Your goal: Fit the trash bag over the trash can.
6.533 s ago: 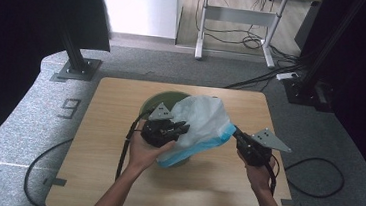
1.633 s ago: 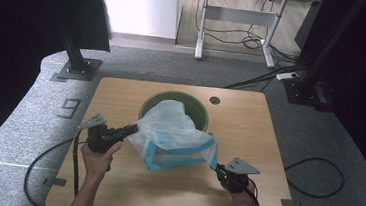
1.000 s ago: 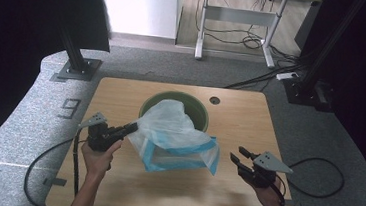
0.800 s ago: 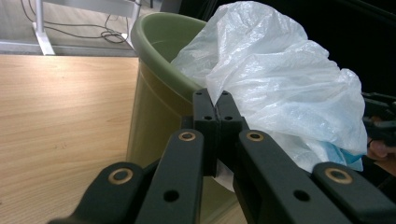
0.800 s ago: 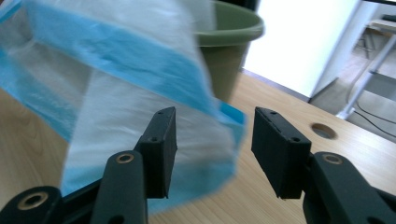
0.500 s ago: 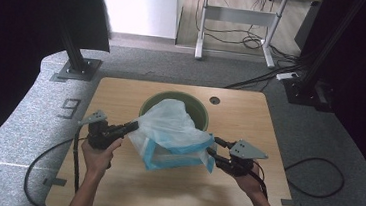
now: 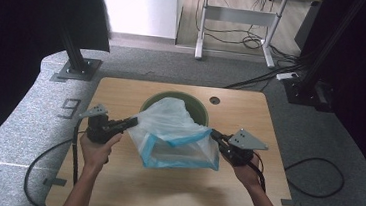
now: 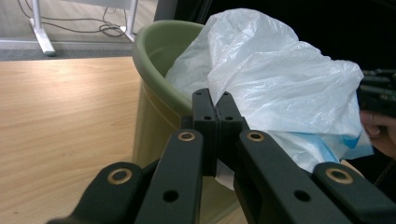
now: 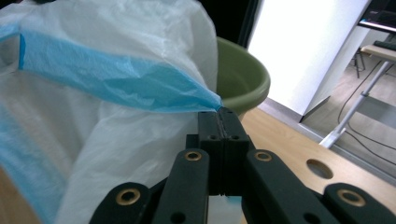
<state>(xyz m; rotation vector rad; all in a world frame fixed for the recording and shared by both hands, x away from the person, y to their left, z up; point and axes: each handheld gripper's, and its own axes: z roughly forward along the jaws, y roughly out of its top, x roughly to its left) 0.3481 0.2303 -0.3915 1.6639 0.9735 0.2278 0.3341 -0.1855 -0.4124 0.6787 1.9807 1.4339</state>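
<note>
One plastic bag [image 7: 175, 135]: thin, translucent white film, crinkled, with a blue band along its open rim. You hold it stretched above the middle of the bench [image 7: 113, 187], its mouth pulled wide toward the near edge, its white body bunched up and back over the bin. One bin [image 7: 198, 109]: round, olive green, standing at the middle of the far half of the bench; the bag's upper part drapes into and over its opening, and its contents cannot be told past the film. One round hole [image 7: 215, 100] in the benchtop, just beside the bin toward the far right corner. Two grippers: your left gripper [image 7: 130, 123] sits toward the left edge, its fingers clenched on the white film at the bag's left side, as the left gripper view [image 8: 215, 112] shows, with the film gathered just behind the tips. Your right gripper [image 7: 215, 135] sits toward the right edge; its fingers have just been closing and now pinch the blue rim at the bag's right corner, the blue band running straight into the tips in the right gripper view [image 9: 219, 114]. Two hands, one per gripper; your left hand [image 7: 95, 148] and right hand [image 7: 245, 171] both come in from the near edge.
</note>
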